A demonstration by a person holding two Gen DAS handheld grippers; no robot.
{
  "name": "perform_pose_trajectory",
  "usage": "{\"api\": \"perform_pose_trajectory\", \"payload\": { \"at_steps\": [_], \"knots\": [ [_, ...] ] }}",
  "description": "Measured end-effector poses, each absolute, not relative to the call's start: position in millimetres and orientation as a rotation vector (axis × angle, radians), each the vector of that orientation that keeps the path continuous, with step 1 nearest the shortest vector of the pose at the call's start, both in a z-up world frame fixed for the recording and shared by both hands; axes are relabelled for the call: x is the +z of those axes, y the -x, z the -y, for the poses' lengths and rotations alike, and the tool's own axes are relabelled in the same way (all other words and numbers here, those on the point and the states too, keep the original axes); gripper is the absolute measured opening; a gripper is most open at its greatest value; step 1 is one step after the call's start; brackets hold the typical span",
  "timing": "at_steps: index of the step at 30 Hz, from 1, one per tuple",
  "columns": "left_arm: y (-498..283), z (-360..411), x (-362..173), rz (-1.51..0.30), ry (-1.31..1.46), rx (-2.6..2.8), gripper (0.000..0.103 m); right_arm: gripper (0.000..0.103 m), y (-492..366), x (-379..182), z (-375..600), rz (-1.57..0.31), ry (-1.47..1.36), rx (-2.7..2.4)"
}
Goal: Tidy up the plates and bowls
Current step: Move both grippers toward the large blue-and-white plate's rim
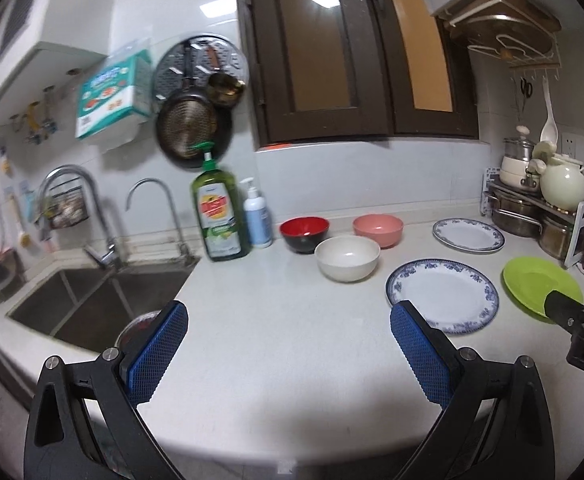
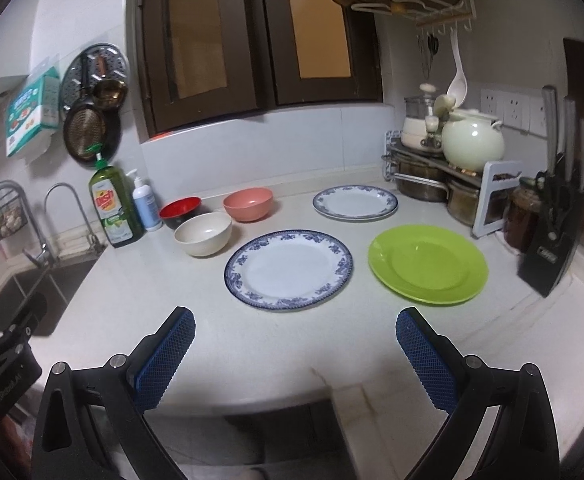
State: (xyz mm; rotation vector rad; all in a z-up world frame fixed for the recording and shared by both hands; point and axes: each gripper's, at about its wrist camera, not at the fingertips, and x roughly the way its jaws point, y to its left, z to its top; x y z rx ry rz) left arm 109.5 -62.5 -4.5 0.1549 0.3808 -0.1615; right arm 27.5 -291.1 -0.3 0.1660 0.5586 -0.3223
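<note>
Nothing has been gathered yet: six dishes lie singly on the white bench (image 2: 292,344), each with bare surface around it, which leaves every rim free for a claw to slide under or pinch.

In the right wrist view, the near blue-rimmed plate (image 2: 288,269) sits at about 12 o'clock from the right claw (image 2: 295,354), with the green plate (image 2: 427,264) at 1 o'clock, just beside it but apart. A far blue-rimmed plate (image 2: 355,202) lies further back, near the pot rack (image 2: 435,168). The three bowls cluster toward 11 o'clock: the white bowl (image 2: 203,233) nearest, the pink bowl (image 2: 248,203) and the red bowl (image 2: 180,209) behind it, close together, though whether they touch cannot be told. Plates on one side and bowls on the other suggests two stacks, one of each kind.

The right claw hovers over the bench's front edge with its jaws wide and nothing between them, probably lined up for the near plate. The left claw (image 1: 290,354) is likewise spread wide and empty, over bare bench beside the sink (image 1: 92,308), with the white bowl at its 12 o'clock. Both hang back from the dishes, so the first pick looks not yet begun.

The flat plates offer little to grip, so a rim pinch would likely be needed.
</note>
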Motion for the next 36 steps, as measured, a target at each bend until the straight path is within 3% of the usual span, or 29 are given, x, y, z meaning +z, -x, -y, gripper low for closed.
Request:
{"api": "perform_pose_trajectory", "payload": {
  "at_steps": [17, 26, 28, 36],
  "knots": [
    [-264.9, 114.1, -29.5, -0.503, -0.204, -0.420, 0.102, 0.102, -163.5, -26.1, 302.5, -0.652, -0.213, -0.506],
    [-297.6, 170.7, -60.7, -0.616, -0.260, -0.498, 0.093, 0.098, -196.7, -46.5, 347.6, -0.731, -0.230, -0.531],
    [-305.3, 182.4, -70.4, -0.646, -0.279, -0.501, 0.087, 0.097, -201.5, -53.2, 356.2, -0.748, -0.239, -0.523],
    [-328.4, 217.9, -108.2, -0.744, -0.316, -0.510, 0.079, 0.084, -226.4, -94.5, 395.2, -0.862, -0.266, -0.492]
  ]
}}
